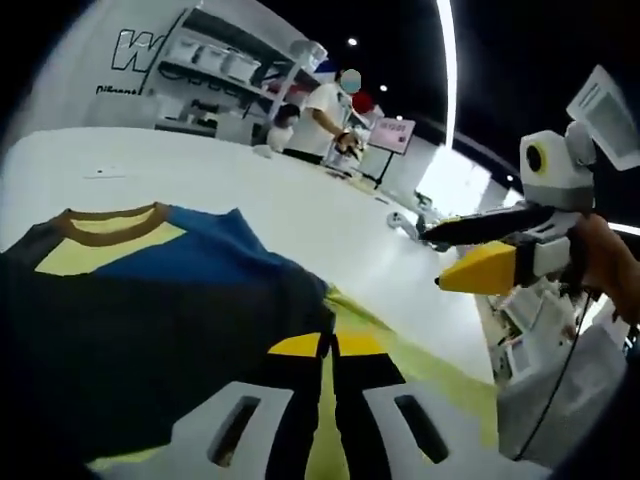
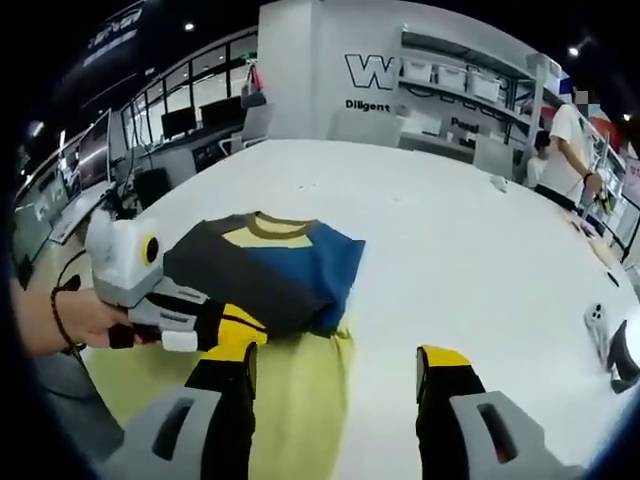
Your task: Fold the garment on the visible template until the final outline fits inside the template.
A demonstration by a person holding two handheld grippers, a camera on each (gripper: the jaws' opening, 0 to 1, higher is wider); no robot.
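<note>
Left gripper point(image 1: 328, 352): from the left gripper view I saw its jaws clenched together, yellow tips touching, right at the garment's point(image 1: 150, 330) dark edge; whether cloth was pinched between them I could not tell.
Garment, left gripper view: folded, brown collar point(image 1: 110, 222) up, lying on the yellow-green template point(image 1: 440, 385).
Right gripper, left gripper view: it point(image 1: 440, 258) hung off the garment's right side, above the white table point(image 1: 300, 200), held by a hand point(image 1: 605, 255).
Right gripper point(image 2: 340, 372): in the right gripper view I had its jaws released, wide apart, just beside the garment's point(image 2: 265, 265) near edge.
Left gripper, right gripper view: it point(image 2: 232, 335) sat at the garment's near left edge, over the template point(image 2: 300, 400).
People: two stood well beyond the garment, by shelves point(image 2: 470, 85).
</note>
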